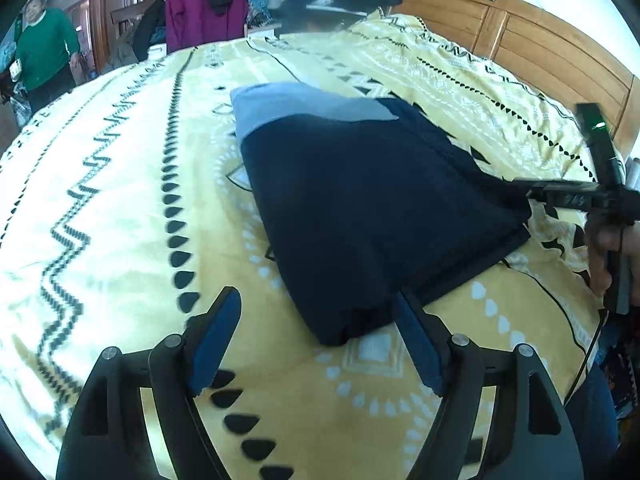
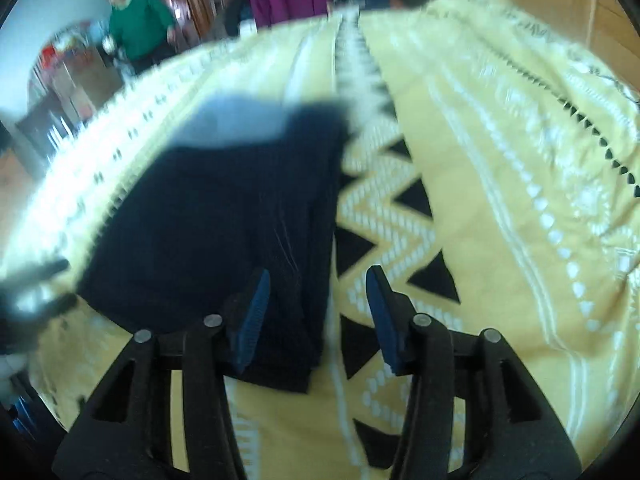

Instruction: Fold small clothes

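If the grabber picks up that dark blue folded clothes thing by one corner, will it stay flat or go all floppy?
Probably floppy: the dark garment lies limp in soft folded layers on the yellow blanket, so a lifted corner would likely let it droop and unfold. It looks thin, so likely light. It should not roll or slide far on the fabric.

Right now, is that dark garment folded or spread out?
Folded: the dark garment lies as a compact doubled rectangle on the yellow bedspread, layered edges showing.
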Motion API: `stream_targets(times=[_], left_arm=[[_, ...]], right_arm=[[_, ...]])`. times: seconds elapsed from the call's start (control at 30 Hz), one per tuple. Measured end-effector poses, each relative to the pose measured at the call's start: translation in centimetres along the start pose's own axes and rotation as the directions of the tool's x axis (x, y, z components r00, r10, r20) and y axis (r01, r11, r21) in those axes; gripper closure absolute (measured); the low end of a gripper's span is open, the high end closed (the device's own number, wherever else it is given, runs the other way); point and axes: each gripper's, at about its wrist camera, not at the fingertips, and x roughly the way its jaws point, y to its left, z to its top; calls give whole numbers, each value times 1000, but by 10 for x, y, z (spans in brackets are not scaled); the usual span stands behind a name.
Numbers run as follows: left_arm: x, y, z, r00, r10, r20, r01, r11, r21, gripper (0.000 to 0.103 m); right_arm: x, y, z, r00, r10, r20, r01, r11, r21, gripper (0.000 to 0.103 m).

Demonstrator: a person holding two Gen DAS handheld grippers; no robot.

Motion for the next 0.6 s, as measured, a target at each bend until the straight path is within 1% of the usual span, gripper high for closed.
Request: stream_targets(times=[0.03,0.1,0.13,0.17,0.23,0.27,0.33,0.4,0.43,0.5,0.53,0.57,0.6], left_arm=[[-3,1,-1,1000,6,1,-6,1000,-3,23],[-5,5,-3,1000,14,-6,-14,1000,-16,23],[-5,8,-4,1000,17,-12,-17,999,-29,23],[-7,10,-5,1000,19,-14,-19,999,-39,23],[-11,13,-7,1000,19,-13,-19,998,-54,23],[-11,15,-8,1000,19,-14,-20,998,-56,23],[-15,17,-10,999,29,-18,-30,998,-48,23],[-19,19,-14,999,45,-24,-46,998,-40,23],[-20,20,-16,998,51,-31,-53,998,-39,23],[-17,22,-20,996,63,-63,-66,997,-45,22],[-14,22,-23,993,77,-85,-82,995,-52,22],[-9,23,-26,990,88,-108,-95,993,-64,22],[-4,25,-30,986,94,-136,-106,991,-86,22]], right_arm=[[2,1,0,1000,29,-1,-29,1000,12,56],[14,3,-7,998,46,-41,-45,999,18,60],[21,1,-11,997,52,-65,-50,998,27,66],[30,-9,-15,995,44,-93,-39,998,55,69],[36,-26,-20,990,107,-95,-92,984,152,64],[33,-30,-20,990,112,-88,-96,981,171,63],[12,-22,-17,995,74,-63,-64,988,142,64],[-11,-3,-19,997,67,-35,-63,993,97,63],[-20,9,-23,998,60,-35,-58,996,71,61],[-31,36,-36,998,32,-48,-33,999,-5,39],[-32,50,-45,998,11,-61,-14,999,-47,17],[-32,61,-53,997,-13,-73,7,997,-78,10],[-30,71,-64,995,-40,-87,30,994,-106,10]])
